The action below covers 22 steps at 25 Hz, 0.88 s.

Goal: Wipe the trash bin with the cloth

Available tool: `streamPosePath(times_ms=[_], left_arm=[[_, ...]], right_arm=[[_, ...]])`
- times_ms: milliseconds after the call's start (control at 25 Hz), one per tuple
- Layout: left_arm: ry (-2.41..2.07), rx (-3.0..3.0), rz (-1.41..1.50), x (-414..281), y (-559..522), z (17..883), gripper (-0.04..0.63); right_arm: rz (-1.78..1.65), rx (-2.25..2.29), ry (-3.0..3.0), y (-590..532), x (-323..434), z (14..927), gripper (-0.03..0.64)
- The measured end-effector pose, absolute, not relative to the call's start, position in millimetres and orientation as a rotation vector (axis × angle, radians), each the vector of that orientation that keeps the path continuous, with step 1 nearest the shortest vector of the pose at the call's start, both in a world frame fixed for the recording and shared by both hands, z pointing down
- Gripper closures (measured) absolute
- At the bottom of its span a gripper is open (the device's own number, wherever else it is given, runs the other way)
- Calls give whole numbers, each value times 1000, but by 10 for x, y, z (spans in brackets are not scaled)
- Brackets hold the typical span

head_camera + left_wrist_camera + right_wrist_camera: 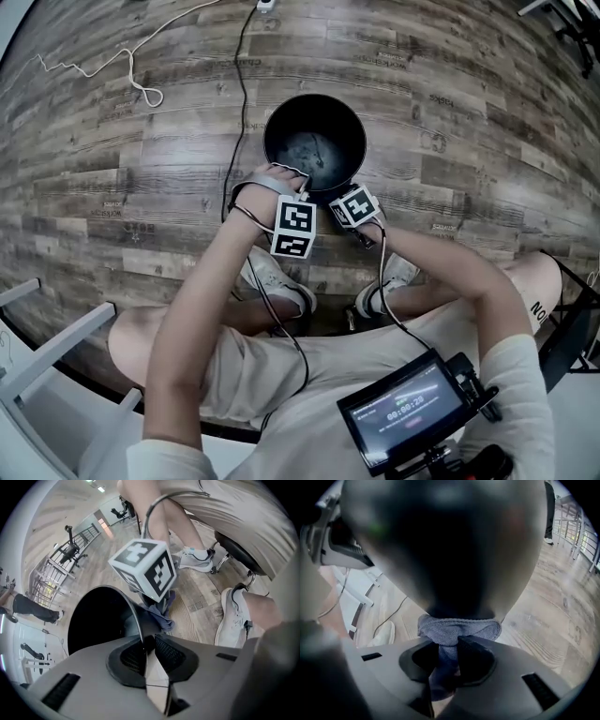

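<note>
Trash bin (314, 141) rim pinched in left tool (147, 641), cloth (457, 627) against outer wall

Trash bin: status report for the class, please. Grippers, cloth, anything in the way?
Left gripper shut on trash bin rim. Right gripper shut on cloth, against bin's outer wall. Black cable lies beside bin, not blocking.

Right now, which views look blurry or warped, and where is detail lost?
Right gripper view: the black round trash bin looms close, soft and out of focus, while the grey-blue woven cloth is sharp. Left gripper view: crisp, bin interior mostly black. Head view: fisheye bends the wood-plank floor; a dull sheen lies inside the bin.
</note>
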<state>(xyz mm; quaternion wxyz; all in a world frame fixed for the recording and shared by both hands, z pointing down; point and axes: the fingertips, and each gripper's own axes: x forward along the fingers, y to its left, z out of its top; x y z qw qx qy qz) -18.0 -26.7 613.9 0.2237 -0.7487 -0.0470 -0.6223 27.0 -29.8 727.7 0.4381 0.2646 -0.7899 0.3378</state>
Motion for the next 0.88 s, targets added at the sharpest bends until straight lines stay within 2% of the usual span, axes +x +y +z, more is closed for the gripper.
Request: streamPosePath(times_ms=[200,400,600,880], left_arm=[[-156,-2071,-1725,-187,-258,6152,535],[-159,-2104,-1697,-177,-269,6141,535],[-125,-2109,-1694,-190,-277,6138,531],[-17,-2203,-1877,-135,-301,6152,525]], right_arm=[[774,699,-1927,-298,278,7910,537],[822,692,-1912,-267,325,7968,537],[896,637,-1916,-130,434,7398,537],[907,616,-2054,34,470,6474,537]])
